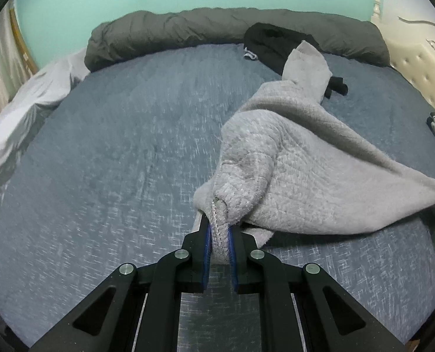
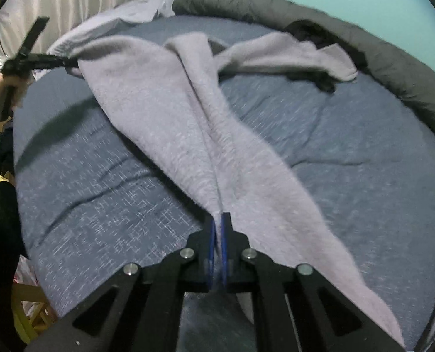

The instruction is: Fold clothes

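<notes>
Fleece [image 2: 170,108]: we pinch it in both grippers, left [image 1: 219,236] and right [image 2: 218,228], above the bed [image 1: 106,152].

A fuzzy grey fleece garment [image 2: 188,123] stretches above a bed covered in a blue heathered sheet [image 1: 114,161], one end at the near edge, a sleeve trailing toward the far edge. Behind it, a black garment [image 1: 273,42] lies against a long dark-grey rolled duvet [image 1: 170,33] lining the bed's far edge.
</notes>
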### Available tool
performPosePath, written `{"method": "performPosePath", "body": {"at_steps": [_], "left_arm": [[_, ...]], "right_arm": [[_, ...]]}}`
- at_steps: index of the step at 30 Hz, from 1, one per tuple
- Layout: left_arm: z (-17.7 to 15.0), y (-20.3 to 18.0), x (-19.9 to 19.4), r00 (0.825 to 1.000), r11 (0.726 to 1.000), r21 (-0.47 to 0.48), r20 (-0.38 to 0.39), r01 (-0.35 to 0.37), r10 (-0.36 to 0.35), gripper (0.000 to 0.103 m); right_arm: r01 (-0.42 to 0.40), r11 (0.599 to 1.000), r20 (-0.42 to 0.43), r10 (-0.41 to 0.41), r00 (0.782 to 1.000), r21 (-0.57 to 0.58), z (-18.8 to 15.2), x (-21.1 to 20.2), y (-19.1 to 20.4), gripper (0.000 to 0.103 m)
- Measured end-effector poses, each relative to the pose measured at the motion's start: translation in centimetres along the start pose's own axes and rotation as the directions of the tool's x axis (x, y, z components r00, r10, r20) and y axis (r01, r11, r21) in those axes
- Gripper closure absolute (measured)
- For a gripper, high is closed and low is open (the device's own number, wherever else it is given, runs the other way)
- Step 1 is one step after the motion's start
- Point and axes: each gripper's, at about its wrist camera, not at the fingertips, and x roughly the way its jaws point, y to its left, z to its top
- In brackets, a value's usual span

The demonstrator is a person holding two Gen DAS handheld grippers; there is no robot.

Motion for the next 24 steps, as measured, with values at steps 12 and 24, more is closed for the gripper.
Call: {"method": "performPosePath", "body": {"at_steps": [12, 24], "left_arm": [[-5.0, 1.2, -4.9, 1.000, 0.997, 0.072, -0.025, 0.019, -0.017, 0.093], [-11.1, 2.0, -3.9, 0.968, 0.981, -0.037, -0.159, 0.190, -0.194, 0.090]], "right_arm": [[-0.071, 0.995, -0.012, 0.070, 0.997, -0.074, -4.4, -4.8, 1.6, 0.100], [-0.090, 0.995, -0.074, 0.087, 0.993, -0.035, -5.8, -1.7, 1.9, 0.100]]}}
